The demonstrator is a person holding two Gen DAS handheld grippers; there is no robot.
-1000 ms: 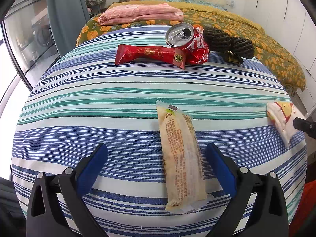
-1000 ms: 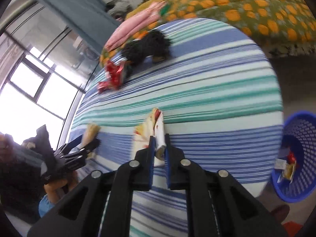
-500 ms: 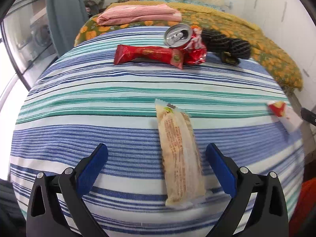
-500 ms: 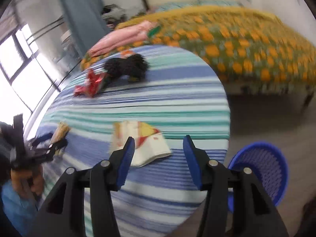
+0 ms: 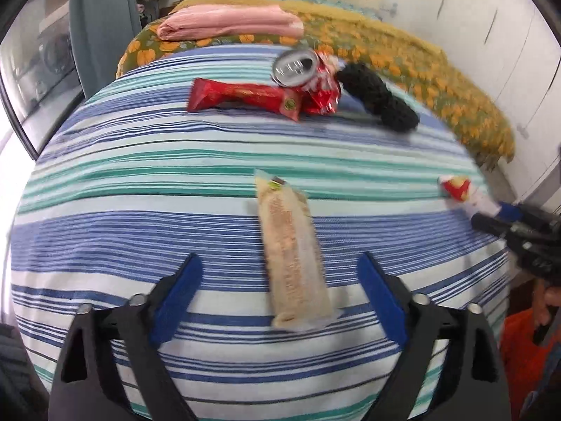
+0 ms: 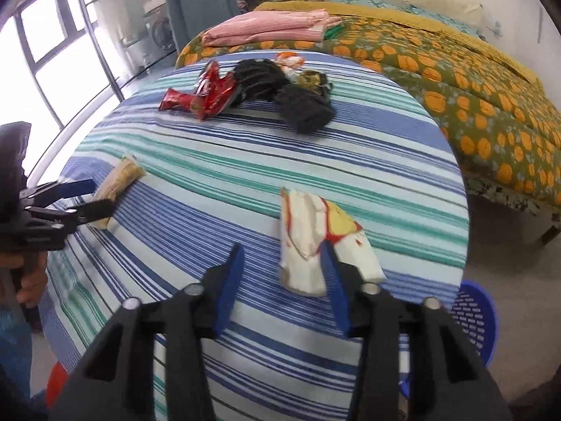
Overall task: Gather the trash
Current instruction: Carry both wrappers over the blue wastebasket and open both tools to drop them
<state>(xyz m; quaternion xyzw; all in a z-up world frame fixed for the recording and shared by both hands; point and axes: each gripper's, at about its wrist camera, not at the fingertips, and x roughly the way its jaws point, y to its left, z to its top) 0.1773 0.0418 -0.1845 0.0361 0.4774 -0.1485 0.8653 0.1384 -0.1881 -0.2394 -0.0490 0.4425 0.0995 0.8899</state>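
Trash collection barely begun: five pieces are seen left on the table (image 6: 403, 189), the beige wrapper (image 5: 292, 256) between the left gripper's (image 5: 278, 293) wide jaws closing, the white wrapper (image 6: 312, 238) near the right edge unheld at the right gripper's (image 6: 285, 277) half-open jaws closing, red wrapper (image 5: 242, 98), can (image 5: 294, 66) and black netting (image 6: 280, 87) at the far edge, the basket (image 6: 473, 315) below

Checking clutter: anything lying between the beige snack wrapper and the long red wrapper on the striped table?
Nothing: only bare striped tablecloth separates the beige snack wrapper from the long red wrapper, clearest in the left wrist view.
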